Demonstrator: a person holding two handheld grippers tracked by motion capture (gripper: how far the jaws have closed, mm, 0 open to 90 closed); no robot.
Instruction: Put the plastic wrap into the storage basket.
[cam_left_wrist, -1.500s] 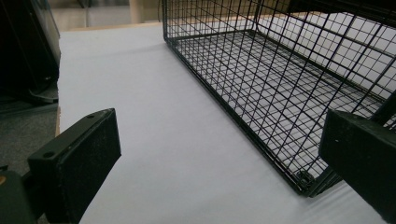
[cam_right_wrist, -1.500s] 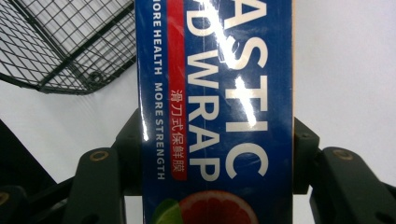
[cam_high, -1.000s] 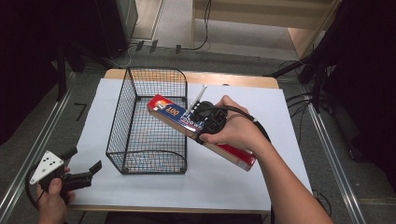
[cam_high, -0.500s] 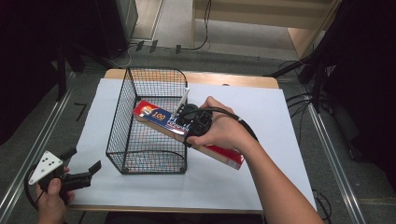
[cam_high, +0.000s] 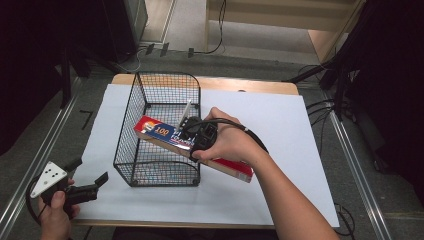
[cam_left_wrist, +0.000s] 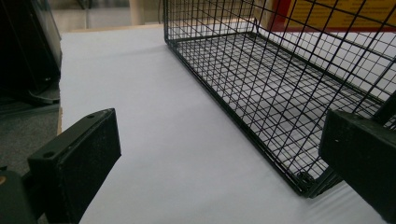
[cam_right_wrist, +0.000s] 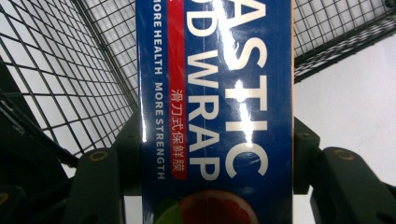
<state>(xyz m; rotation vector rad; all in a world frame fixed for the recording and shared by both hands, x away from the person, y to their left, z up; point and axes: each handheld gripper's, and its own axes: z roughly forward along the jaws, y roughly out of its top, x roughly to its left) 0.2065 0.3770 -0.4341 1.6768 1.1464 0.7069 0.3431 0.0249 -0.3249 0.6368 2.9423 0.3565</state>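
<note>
Cardboard wrap box clenched in right gripper, frame centre, half over basket rim; could snag wire, tip basket. Left gripper released, idle lower left.

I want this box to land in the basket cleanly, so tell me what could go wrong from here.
The plastic wrap box is long, and it lies across the top rim of the wire basket, one end over the basket and the other outside; it could catch on the wire rather than drop in. The right gripper clamps it across its glossy faces, so it may slip or pivot. The basket looks light and the left gripper stands open, away from it, so a push could shift it.
</note>
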